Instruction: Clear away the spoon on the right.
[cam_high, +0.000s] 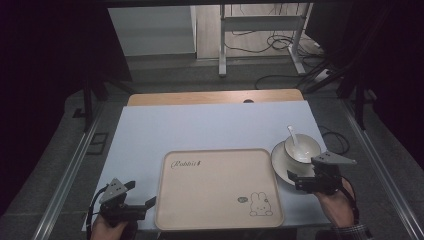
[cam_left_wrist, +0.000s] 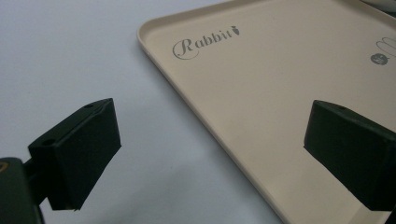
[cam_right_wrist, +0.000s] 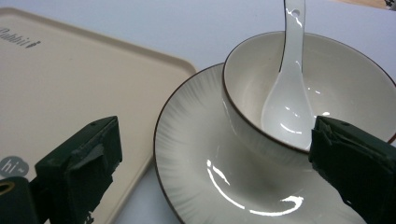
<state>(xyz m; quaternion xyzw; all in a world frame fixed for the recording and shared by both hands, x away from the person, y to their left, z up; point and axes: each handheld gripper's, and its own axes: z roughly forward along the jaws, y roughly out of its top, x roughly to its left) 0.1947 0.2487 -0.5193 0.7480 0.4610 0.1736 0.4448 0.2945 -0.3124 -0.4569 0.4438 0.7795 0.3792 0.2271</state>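
A beige tray (cam_high: 218, 187) printed with "Rabbit" and a bunny lies at the table's front middle. To its right a white plate (cam_high: 281, 165) carries a white bowl (cam_high: 306, 150) with a white spoon (cam_high: 293, 135) leaning in it. My left gripper (cam_high: 141, 194) is open at the tray's left edge; in the left gripper view (cam_left_wrist: 212, 126) its jaws straddle the rim of the tray (cam_left_wrist: 261, 84). My right gripper (cam_high: 302, 172) is open over the plate's near side. In the right gripper view (cam_right_wrist: 215, 144) the plate (cam_right_wrist: 187, 140), bowl (cam_right_wrist: 345, 79) and spoon (cam_right_wrist: 287, 102) lie between its jaws, untouched.
A pale blue mat (cam_high: 200, 125) covers the table, with a wooden strip (cam_high: 215, 97) at its far edge. Beyond stand a desk frame (cam_high: 260, 30) and floor cables (cam_high: 280, 45). Metal rails (cam_high: 70, 170) run along both sides.
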